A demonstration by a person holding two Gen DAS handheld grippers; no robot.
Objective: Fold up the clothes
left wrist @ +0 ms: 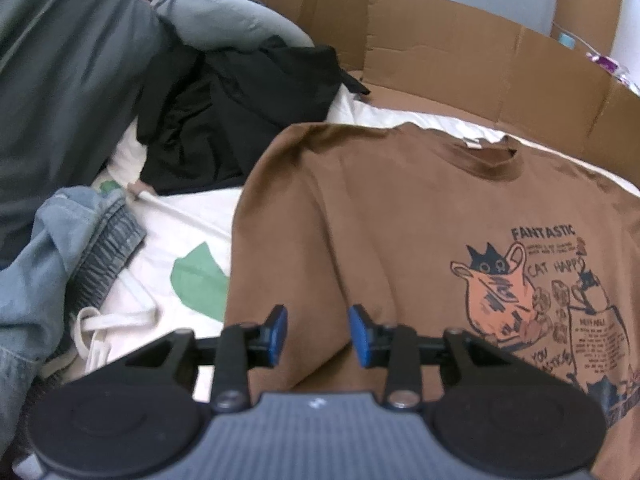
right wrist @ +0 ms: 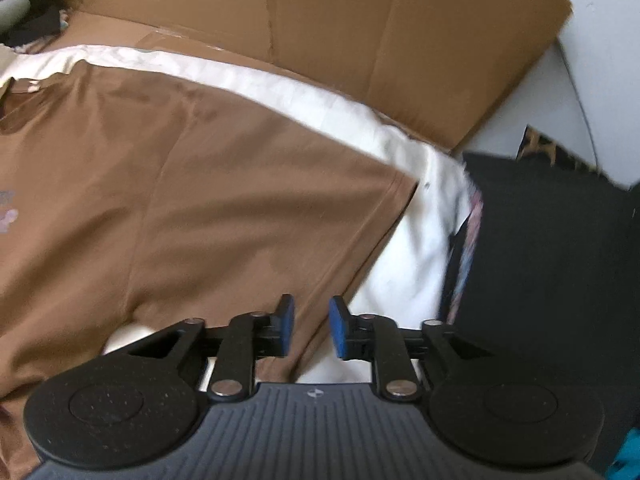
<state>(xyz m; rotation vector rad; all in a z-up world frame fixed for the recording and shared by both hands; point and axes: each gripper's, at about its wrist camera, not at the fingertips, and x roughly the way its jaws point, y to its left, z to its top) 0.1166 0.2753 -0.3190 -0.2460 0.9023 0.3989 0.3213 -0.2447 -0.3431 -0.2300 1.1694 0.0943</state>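
Already flat on the white sheet (right wrist: pixel 404 240), the brown T-shirt (left wrist: pixel 380 208) lies under both empty, part-open tools, left hand-held gripper (left wrist: pixel 318 334) over its body, right hand-held gripper (right wrist: pixel 311 326) over its sleeve edge: a shallow pinch there could snag sheet too.

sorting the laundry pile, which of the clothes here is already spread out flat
The brown t-shirt with the cat print: it lies smoothed out on the white sheet. The black garment and the blue denim piece beside it are crumpled heaps.
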